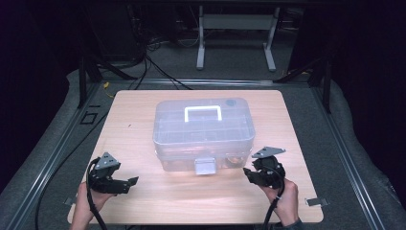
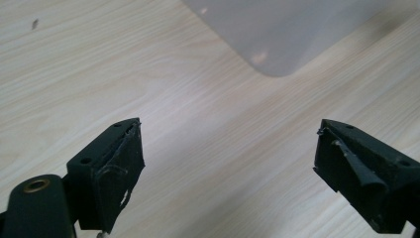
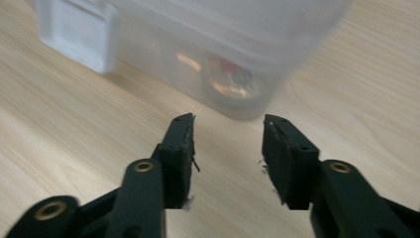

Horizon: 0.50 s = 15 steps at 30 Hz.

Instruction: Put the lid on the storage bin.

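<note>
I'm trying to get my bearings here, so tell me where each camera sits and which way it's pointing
High view: above the person's side, looking forward and down on the wooden table and the clear storage box; both hands show, with the left gripper and right gripper.
Left gripper view: rides the left gripper, looking along its wide-apart jaws at the tabletop and a corner of the box.
Right gripper view: rides the right gripper, jaws apart, facing the box front and its white latch.
Shared: all three show the box and table.
</note>
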Each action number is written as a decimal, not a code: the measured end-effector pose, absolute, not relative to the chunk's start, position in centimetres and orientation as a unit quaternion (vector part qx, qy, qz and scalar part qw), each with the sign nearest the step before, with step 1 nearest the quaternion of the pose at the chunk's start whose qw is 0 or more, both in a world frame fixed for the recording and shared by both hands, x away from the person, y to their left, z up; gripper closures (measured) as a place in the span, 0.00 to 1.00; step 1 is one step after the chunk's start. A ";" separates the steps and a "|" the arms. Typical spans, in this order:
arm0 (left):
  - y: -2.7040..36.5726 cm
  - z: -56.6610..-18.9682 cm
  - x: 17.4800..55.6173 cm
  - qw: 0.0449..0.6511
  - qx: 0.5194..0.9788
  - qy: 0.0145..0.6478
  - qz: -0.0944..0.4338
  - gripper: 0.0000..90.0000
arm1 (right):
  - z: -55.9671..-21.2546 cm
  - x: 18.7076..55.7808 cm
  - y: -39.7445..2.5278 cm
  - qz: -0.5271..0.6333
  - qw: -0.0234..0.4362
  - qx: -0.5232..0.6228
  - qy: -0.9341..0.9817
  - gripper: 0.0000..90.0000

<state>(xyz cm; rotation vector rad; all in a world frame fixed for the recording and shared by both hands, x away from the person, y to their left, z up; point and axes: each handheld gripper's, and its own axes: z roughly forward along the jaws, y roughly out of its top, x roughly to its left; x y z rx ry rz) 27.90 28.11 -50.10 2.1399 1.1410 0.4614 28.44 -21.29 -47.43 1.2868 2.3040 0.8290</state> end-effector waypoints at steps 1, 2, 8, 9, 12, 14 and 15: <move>28.4 -50.3 27.7 0.327 0.817 0.440 0.179 0.11 | -47.7 28.2 -21.9 0.295 0.183 0.463 0.816 0.46; 28.6 -50.4 27.6 0.322 0.817 0.443 0.180 0.10 | -48.0 27.9 -22.5 0.295 0.185 0.468 0.812 0.43; 30.1 -52.6 26.8 0.301 0.810 0.471 0.176 0.05 | -49.7 26.9 -25.5 0.296 0.196 0.506 0.786 0.16; 30.2 -52.9 26.7 0.298 0.809 0.474 0.175 0.05 | -50.1 26.7 -26.1 0.293 0.200 0.512 0.782 0.15; 30.7 -53.7 26.5 0.296 0.804 0.486 0.174 0.03 | -50.8 26.5 -27.0 0.285 0.203 0.522 0.778 0.08; 30.8 -54.1 26.3 0.300 0.801 0.488 0.173 0.03 | -51.2 26.4 -27.4 0.277 0.208 0.526 0.777 0.04; 30.8 -54.3 26.3 0.301 0.803 0.485 0.170 0.03 | -51.4 26.3 -27.6 0.278 0.208 0.524 0.778 0.04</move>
